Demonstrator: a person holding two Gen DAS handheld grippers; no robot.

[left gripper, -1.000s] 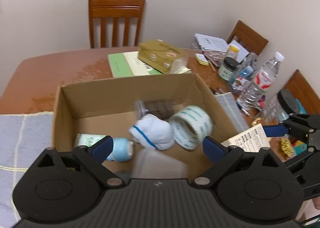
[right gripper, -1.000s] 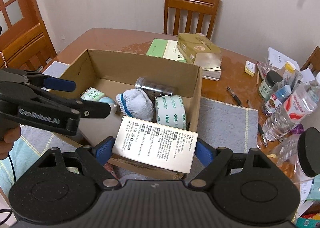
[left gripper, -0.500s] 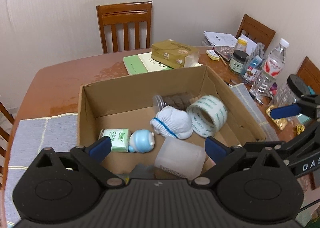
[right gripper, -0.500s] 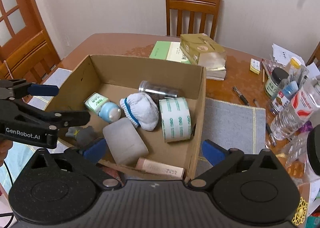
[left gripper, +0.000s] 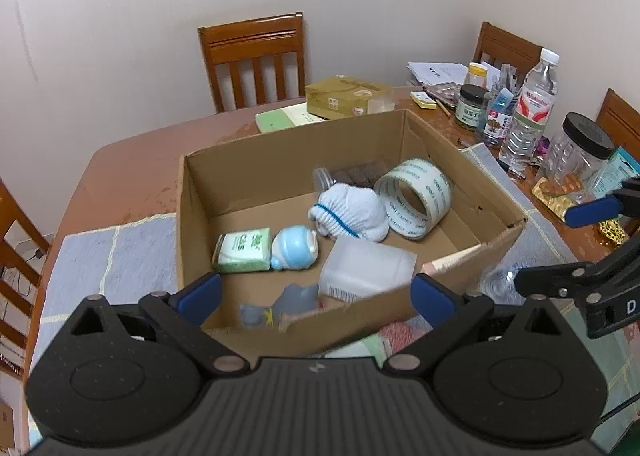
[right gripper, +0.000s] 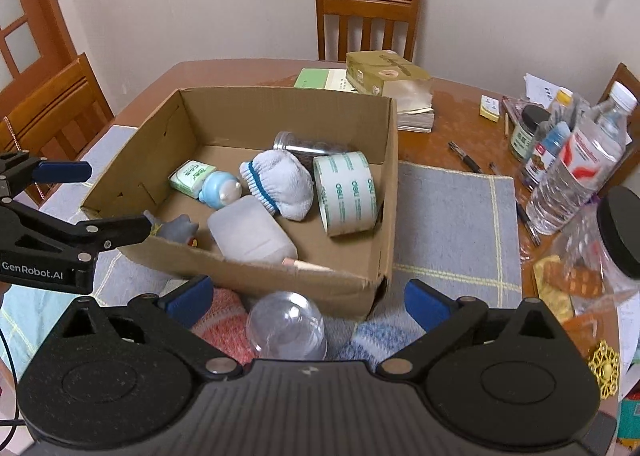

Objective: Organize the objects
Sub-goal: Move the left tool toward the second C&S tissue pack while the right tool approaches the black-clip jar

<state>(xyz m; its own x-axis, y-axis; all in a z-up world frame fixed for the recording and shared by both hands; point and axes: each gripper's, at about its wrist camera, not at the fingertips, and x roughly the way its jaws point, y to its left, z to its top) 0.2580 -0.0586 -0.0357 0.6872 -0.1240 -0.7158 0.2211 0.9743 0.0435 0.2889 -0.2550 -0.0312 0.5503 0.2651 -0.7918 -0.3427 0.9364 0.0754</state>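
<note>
An open cardboard box [left gripper: 280, 168] [right gripper: 280, 116] stands on the table. In it are a tape roll [left gripper: 436, 192] [right gripper: 346, 192], a white glove bundle [left gripper: 352, 212] [right gripper: 280, 180], a translucent container [left gripper: 364, 268] [right gripper: 248, 232], a blue toy bottle [left gripper: 294, 248], a green packet [left gripper: 242, 250] and a grey toy [right gripper: 176, 226]. A flat carton [right gripper: 308, 265] lies against the near wall. My left gripper [left gripper: 316, 296] hangs open over the box's near left corner, with nothing in it. My right gripper [right gripper: 306, 298] is open above a clear plastic dome [right gripper: 286, 326] in front of the box.
A grey placemat [right gripper: 452, 224] lies to the right of the box. Beyond it stand a water bottle [right gripper: 580, 168], a black-lidded jar [left gripper: 580, 152] and small jars. A gold tissue box [right gripper: 384, 74] sits on books behind the box. Wooden chairs ring the table.
My right gripper opened and the flat printed carton dropped into the box. The translucent container came to rest inside. Both grippers have drawn back from the box.
</note>
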